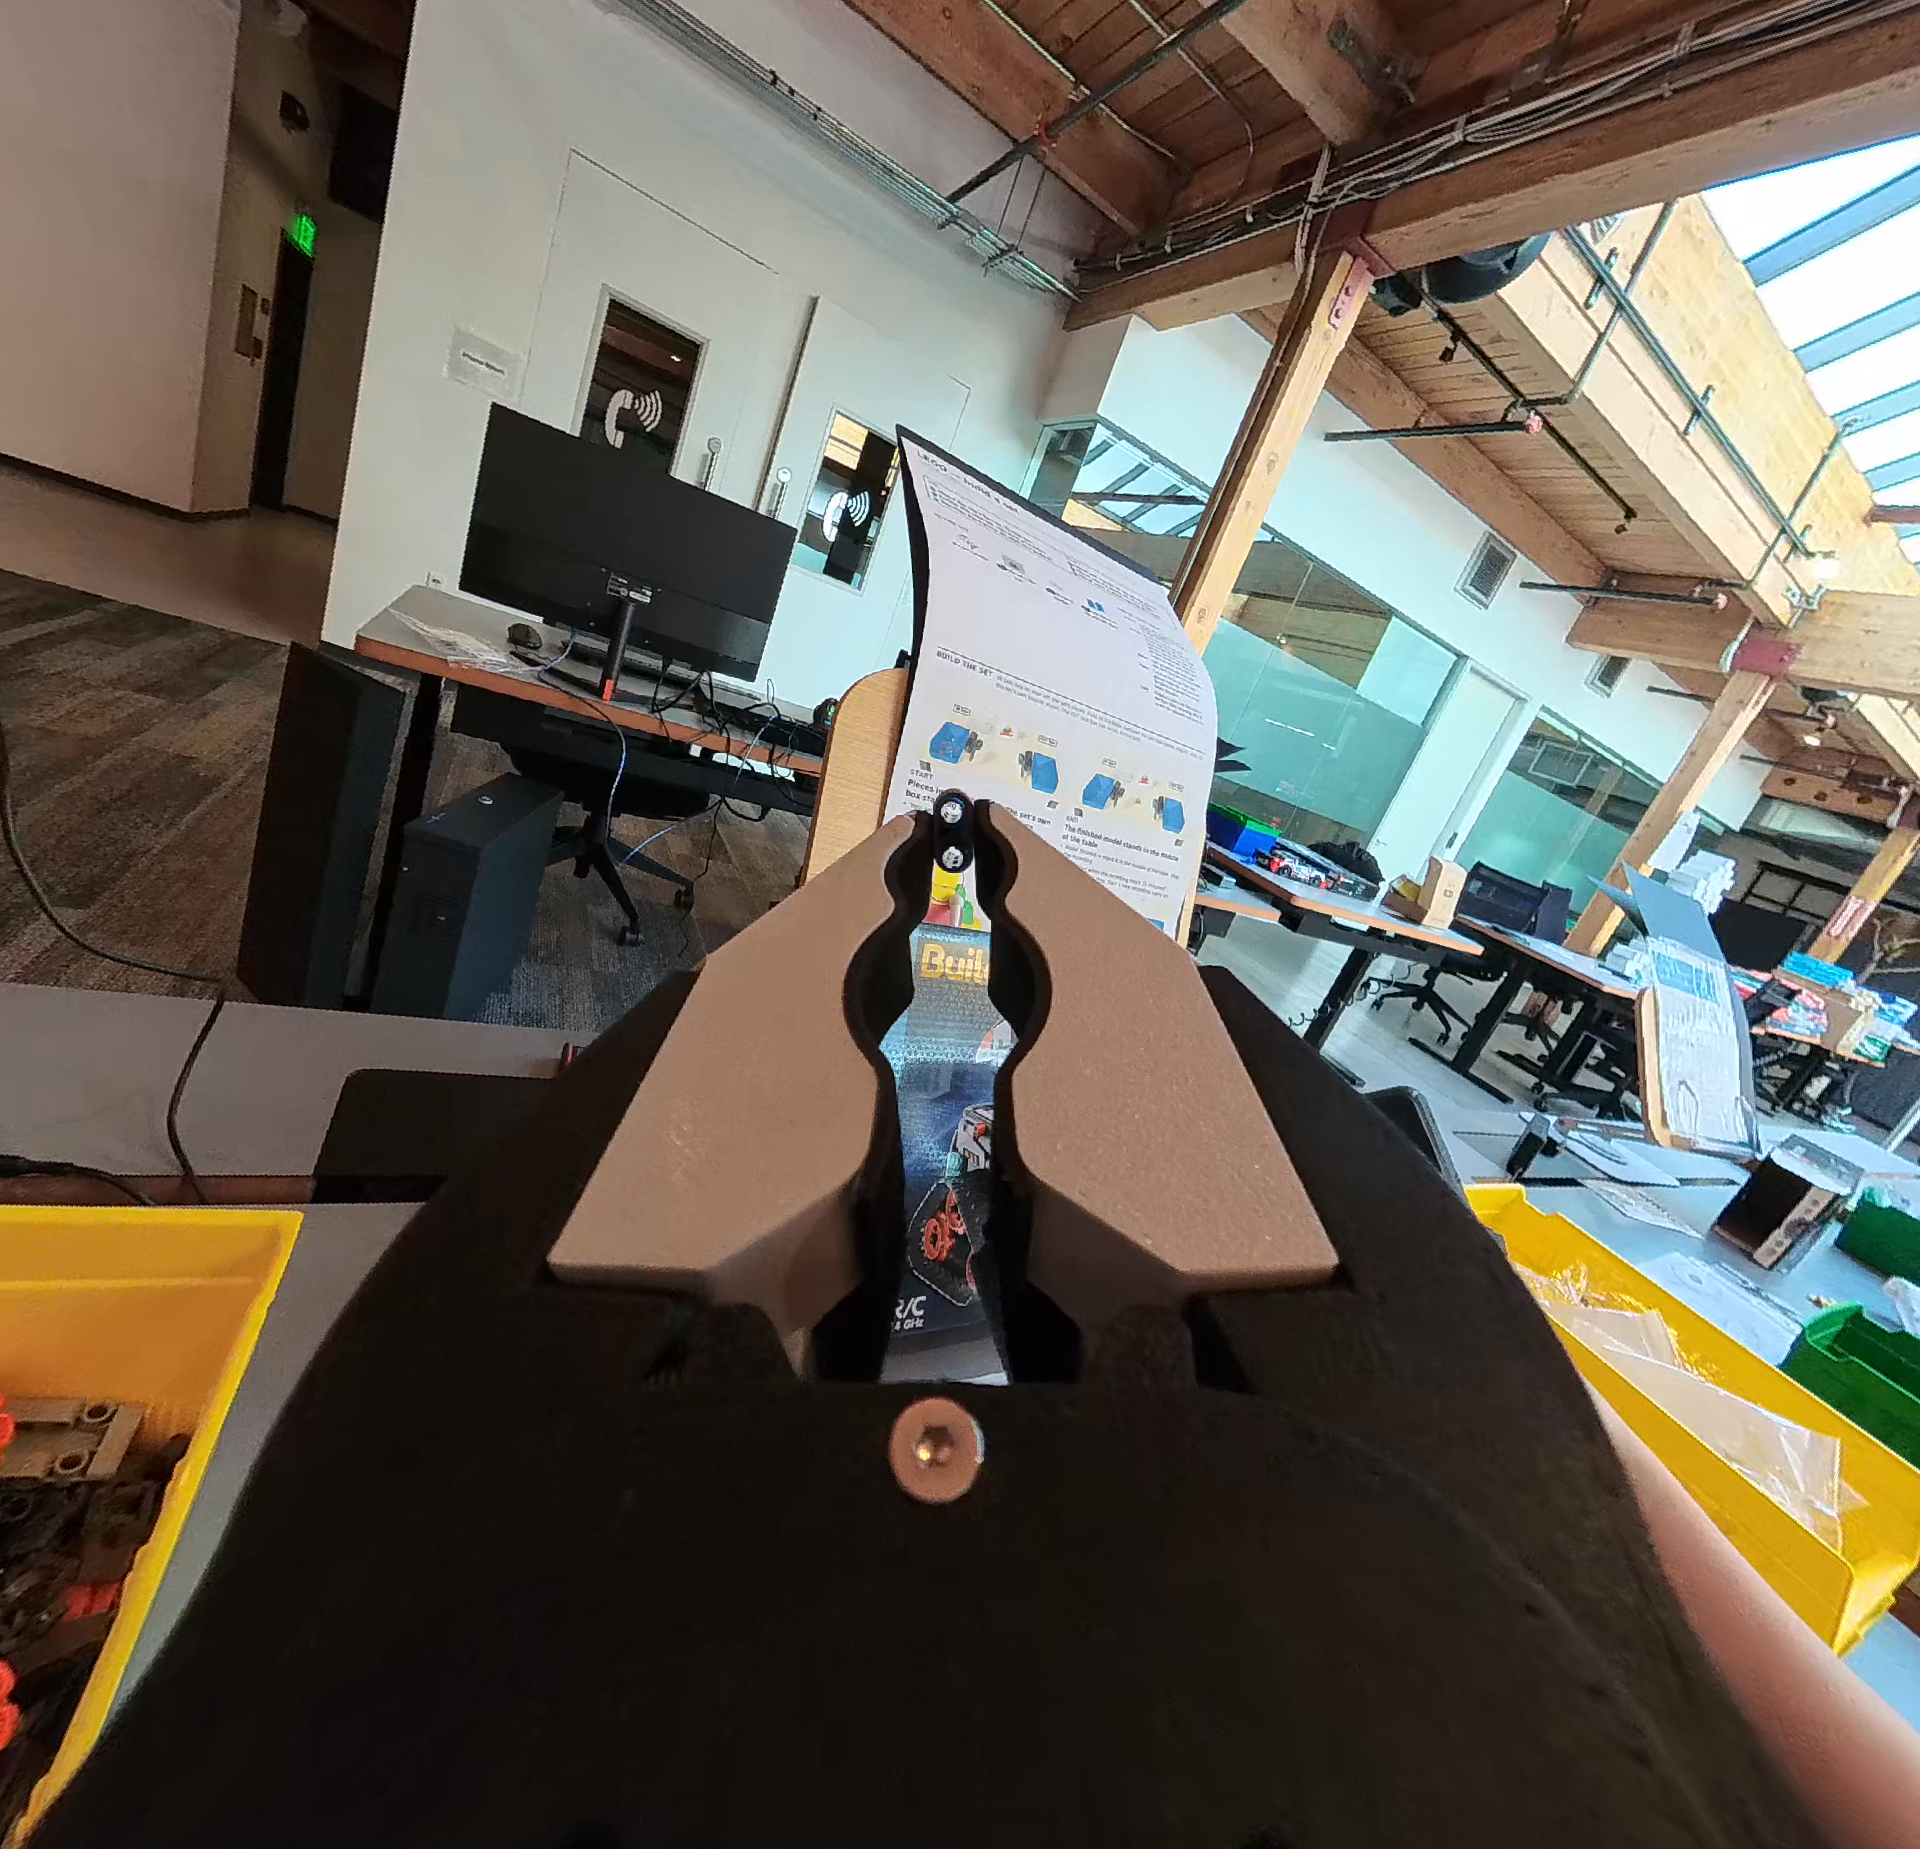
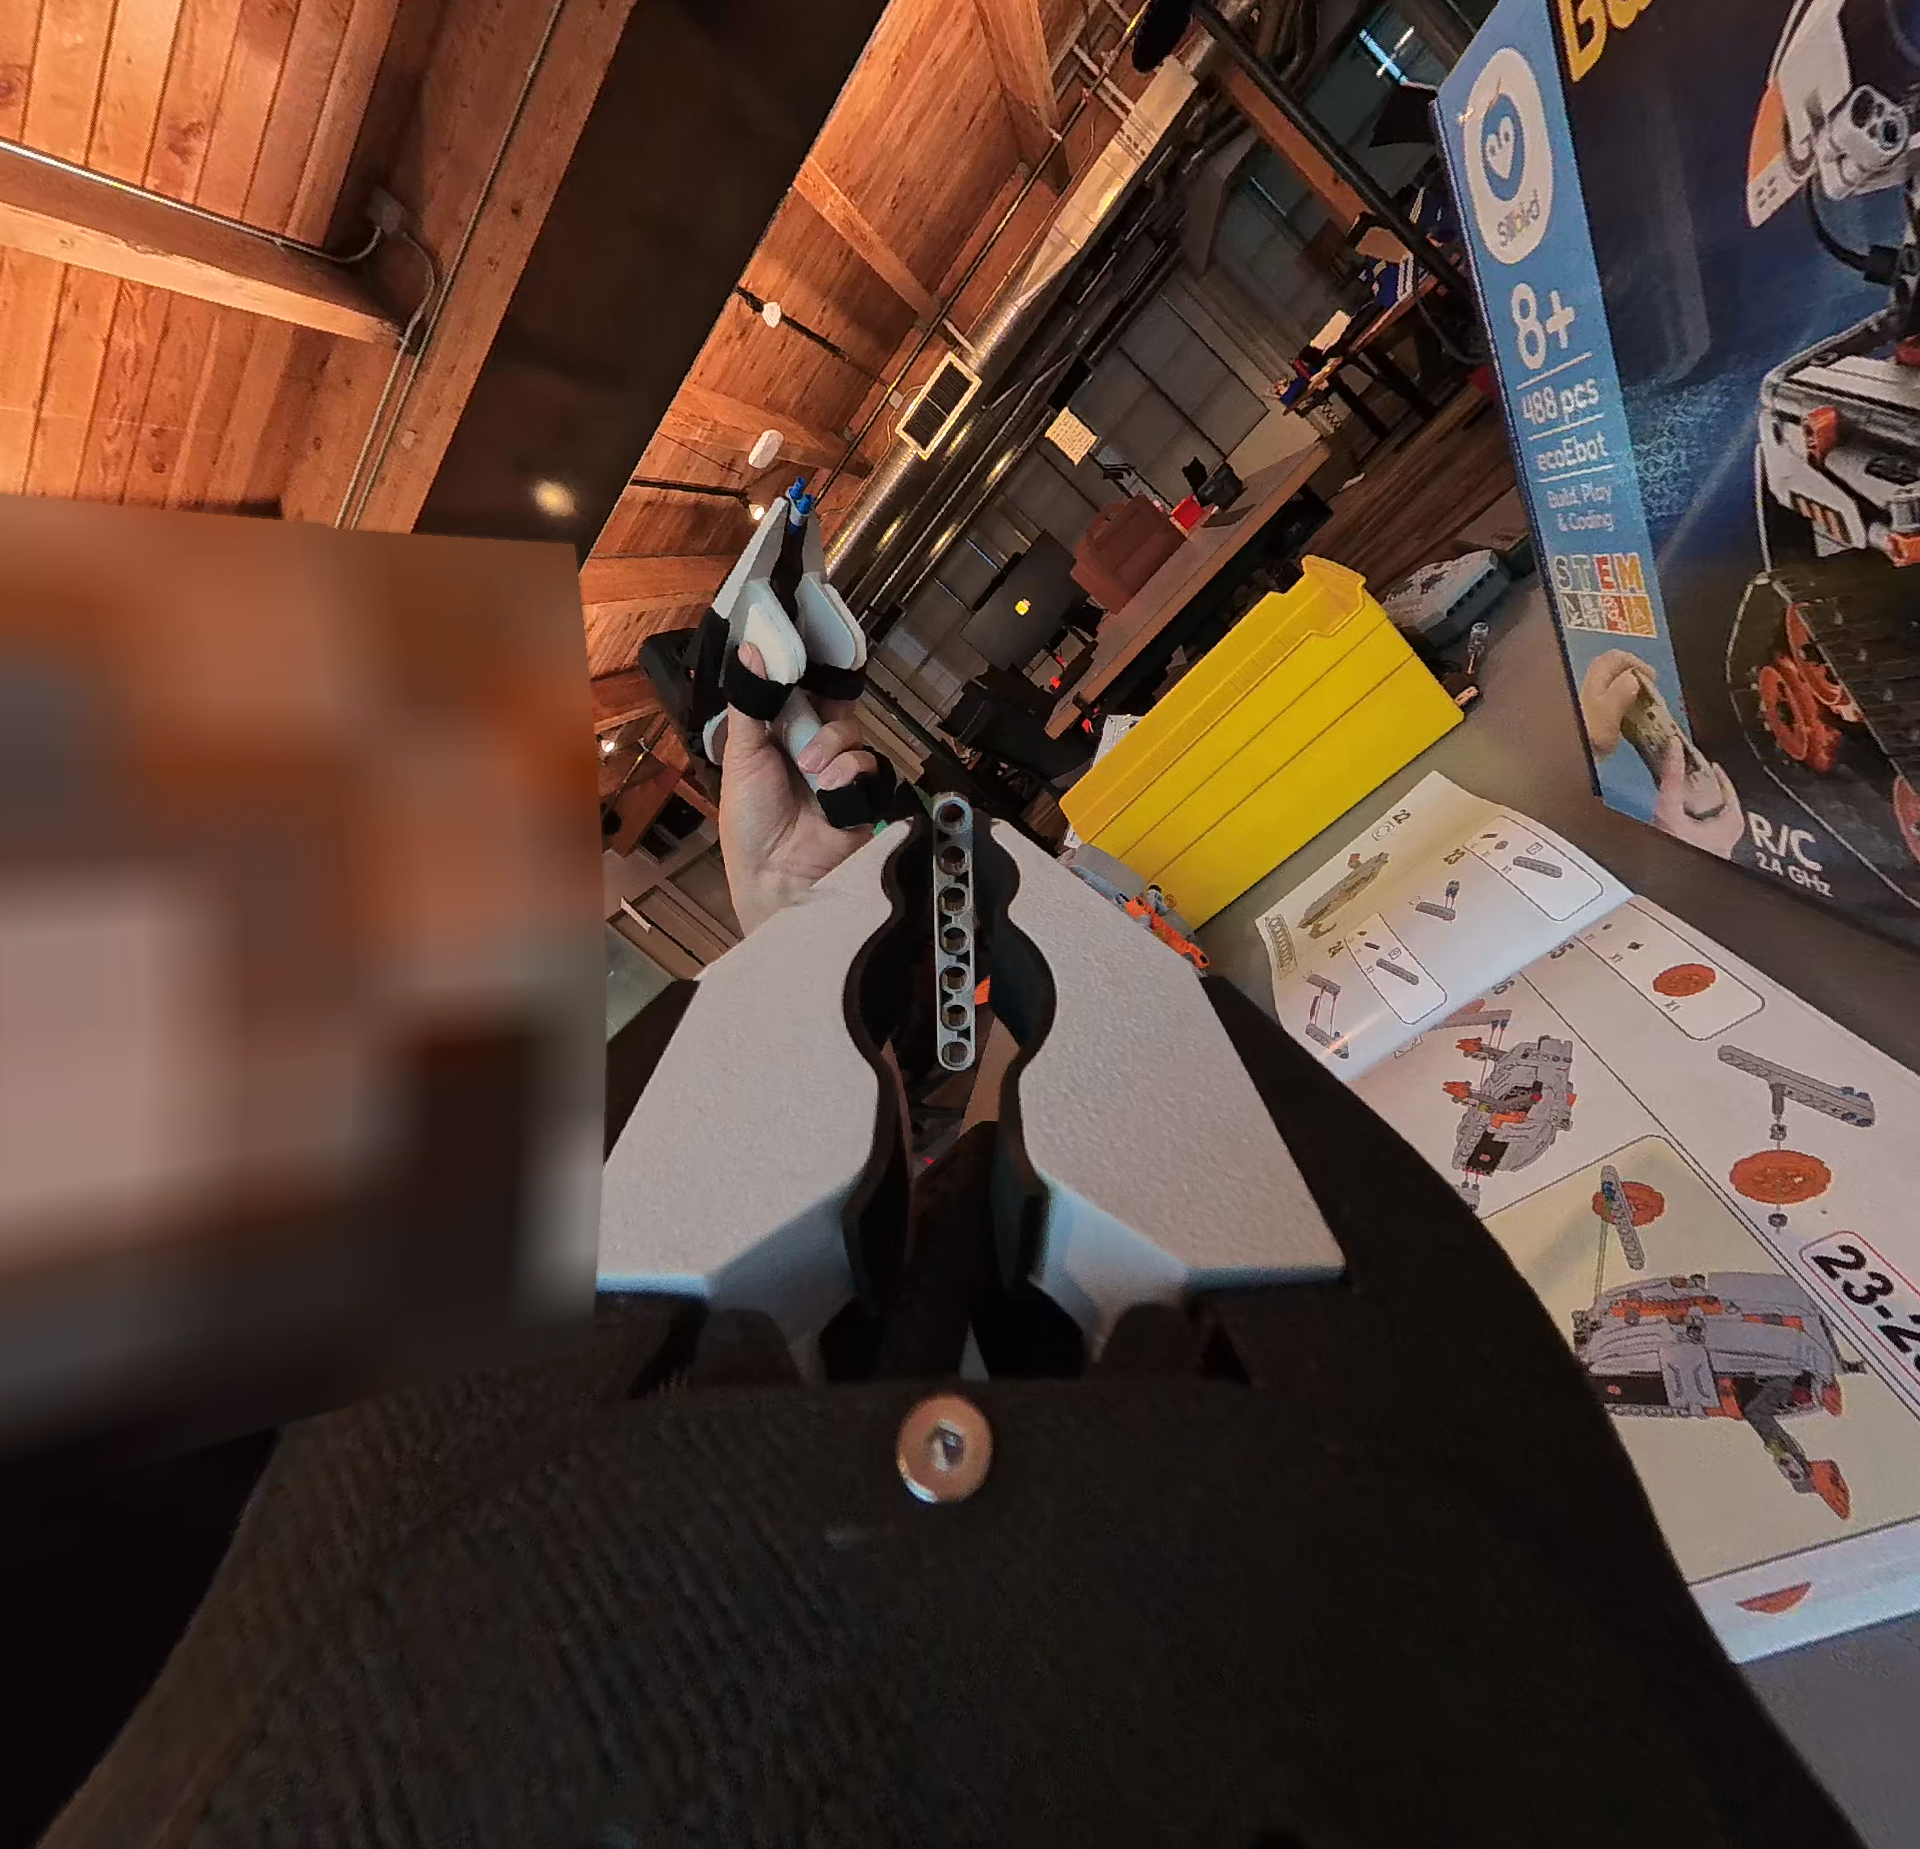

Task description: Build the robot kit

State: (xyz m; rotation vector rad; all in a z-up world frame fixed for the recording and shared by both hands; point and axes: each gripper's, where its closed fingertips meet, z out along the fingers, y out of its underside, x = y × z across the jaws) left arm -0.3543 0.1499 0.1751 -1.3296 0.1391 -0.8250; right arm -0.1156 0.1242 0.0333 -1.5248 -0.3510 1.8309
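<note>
matte grey left tongs (image 1: 953, 812) pinch small black 2-hole link (image 1: 951, 831) w/ blue pins; right tongs (image 2: 951, 825) grip slim grey perforated beam (image 2: 952, 935), glossy box (image 2: 1704, 365) far right on surface.

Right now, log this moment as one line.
left claw: shut on small black piece | right claw: shut on grey holed beam | nearby: yellow bin, instruction booklet, kit box

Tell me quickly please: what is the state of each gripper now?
Left gripper: shut on a small black piece with pins.
Right gripper: shut on a grey beam with holes.
</note>
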